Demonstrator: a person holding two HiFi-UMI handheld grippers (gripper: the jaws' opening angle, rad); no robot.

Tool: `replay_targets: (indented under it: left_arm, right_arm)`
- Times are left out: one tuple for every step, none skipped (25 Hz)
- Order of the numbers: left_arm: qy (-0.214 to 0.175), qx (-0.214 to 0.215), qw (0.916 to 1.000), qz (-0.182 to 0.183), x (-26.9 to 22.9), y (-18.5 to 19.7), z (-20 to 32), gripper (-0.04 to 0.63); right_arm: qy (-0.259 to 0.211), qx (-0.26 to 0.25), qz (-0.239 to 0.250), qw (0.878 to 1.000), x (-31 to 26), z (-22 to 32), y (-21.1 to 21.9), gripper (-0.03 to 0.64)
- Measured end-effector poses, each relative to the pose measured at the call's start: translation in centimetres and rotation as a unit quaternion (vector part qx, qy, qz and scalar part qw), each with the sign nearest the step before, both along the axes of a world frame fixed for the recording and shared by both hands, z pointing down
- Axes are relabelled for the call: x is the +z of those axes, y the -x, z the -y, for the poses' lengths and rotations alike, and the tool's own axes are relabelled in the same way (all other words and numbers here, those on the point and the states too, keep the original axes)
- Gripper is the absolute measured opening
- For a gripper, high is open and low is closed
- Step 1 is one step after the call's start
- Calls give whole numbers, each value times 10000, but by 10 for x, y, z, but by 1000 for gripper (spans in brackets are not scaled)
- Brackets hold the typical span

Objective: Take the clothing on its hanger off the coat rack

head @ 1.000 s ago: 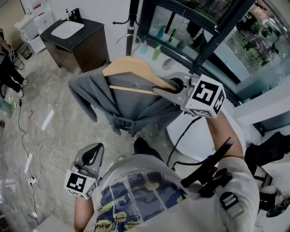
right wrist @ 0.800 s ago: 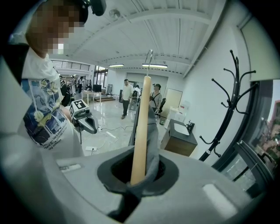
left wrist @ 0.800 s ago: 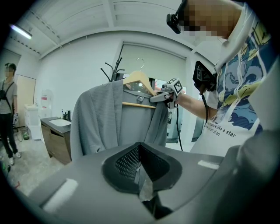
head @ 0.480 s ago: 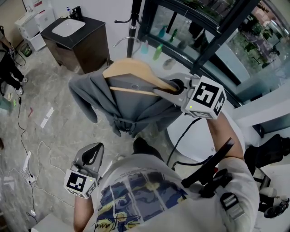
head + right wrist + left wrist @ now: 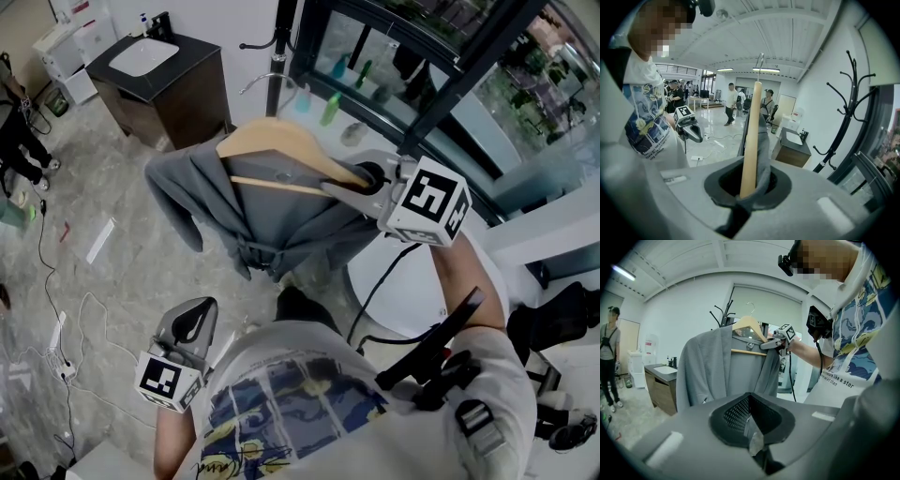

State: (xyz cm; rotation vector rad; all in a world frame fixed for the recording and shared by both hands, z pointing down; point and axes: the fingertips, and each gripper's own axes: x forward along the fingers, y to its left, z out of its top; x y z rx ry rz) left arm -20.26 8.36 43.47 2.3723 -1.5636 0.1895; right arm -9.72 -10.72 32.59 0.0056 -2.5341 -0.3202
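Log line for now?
right hand-held gripper: shut on light wooden hanger; grey knit garment: on hanger, off black coat rack; left hand-held gripper: shut, empty

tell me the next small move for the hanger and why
Probably draw the right hand-held gripper away from the coat rack, jaws shut. It clamps the wooden hanger with the grey garment, and the hook looks clear of the rack's arms. The left hand-held gripper holds nothing.

Count — two grippers: left gripper (image 5: 191, 317), right gripper (image 5: 362, 178). One wooden hanger (image 5: 281, 141), clamped between the right jaws; one grey garment (image 5: 272, 220) draped on it. One coat rack (image 5: 278, 28), beyond those jaws. One sink cabinet (image 5: 192, 98).
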Motion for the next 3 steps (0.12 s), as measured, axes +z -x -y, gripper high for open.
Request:
replay_targets:
  left_arm:
    - [7,2,10000,-2,2,0,0,3]
    - [16,5,10000,-3,3,1,1,3]
    - [27,8,10000,-5,5,1,1,3]
  right_arm:
    - [6,11,-7,10000,1,2,0,8]
    - [13,24,-14,10000,1,4,0,8]
    - [21,37,-22,10000,2,6,0,9]
